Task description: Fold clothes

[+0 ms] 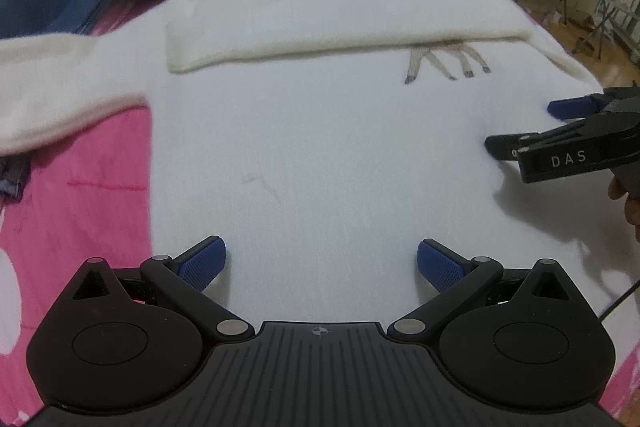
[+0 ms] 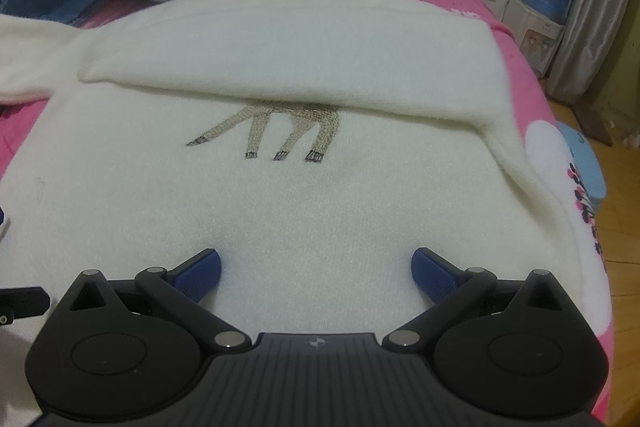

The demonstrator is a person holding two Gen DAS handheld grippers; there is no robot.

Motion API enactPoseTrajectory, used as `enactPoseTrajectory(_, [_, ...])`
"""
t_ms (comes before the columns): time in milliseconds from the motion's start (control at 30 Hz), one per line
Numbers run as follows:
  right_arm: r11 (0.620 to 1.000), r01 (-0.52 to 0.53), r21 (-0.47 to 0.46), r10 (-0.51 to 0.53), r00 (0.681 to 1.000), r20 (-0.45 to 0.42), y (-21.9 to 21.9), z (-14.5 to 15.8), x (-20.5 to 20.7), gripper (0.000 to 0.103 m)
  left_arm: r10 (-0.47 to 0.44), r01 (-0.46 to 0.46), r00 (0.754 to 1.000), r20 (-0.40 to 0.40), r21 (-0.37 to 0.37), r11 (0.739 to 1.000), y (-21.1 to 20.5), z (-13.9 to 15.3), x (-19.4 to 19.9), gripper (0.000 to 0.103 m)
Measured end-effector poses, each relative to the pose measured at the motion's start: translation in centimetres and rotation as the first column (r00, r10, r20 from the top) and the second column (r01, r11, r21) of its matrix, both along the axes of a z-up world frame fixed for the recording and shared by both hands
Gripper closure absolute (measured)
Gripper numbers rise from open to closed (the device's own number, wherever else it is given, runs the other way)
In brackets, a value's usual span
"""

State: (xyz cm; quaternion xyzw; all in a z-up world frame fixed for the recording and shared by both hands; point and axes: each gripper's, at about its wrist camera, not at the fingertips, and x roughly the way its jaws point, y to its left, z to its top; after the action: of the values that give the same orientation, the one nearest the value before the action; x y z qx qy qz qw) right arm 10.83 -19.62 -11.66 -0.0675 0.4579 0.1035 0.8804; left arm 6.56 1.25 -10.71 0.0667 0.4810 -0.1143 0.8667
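a white sweater [image 1: 320, 155] is spread flat on a pink bedspread [image 1: 80, 211], one sleeve [image 1: 320, 39] folded across the chest. the left gripper [image 1: 321, 267] is held wide apart over the hem. the right gripper [image 1: 520, 127] is seen at the right edge, spread open on the sweater.

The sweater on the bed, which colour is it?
Cream white sweater; the right wrist view shows it best.
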Motion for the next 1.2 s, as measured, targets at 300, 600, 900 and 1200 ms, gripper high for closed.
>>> enactPoseTrajectory(300, [1.000,0.000,-0.002,0.000,1.000,0.003,0.1,0.0,0.0,0.000,0.008,-0.008,1.000,0.009,0.008,1.000,0.3,-1.0,0.6,0.000])
enactPoseTrajectory(600, [1.000,0.000,-0.004,0.000,1.000,0.005,0.1,0.0,0.0,0.000,0.021,-0.021,1.000,-0.003,0.003,1.000,0.3,-1.4,0.7,0.000])
enactPoseTrajectory(900, [1.000,0.002,-0.006,-0.002,1.000,0.004,0.1,0.1,0.0,0.000,0.030,-0.030,1.000,-0.008,0.004,1.000,0.2,-1.4,0.8,0.000])
enactPoseTrajectory(1200, [1.000,0.001,-0.007,-0.001,1.000,0.005,0.1,0.1,0.0,0.000,0.032,-0.032,0.999,-0.008,0.005,0.999,0.2,-1.5,0.8,0.000])
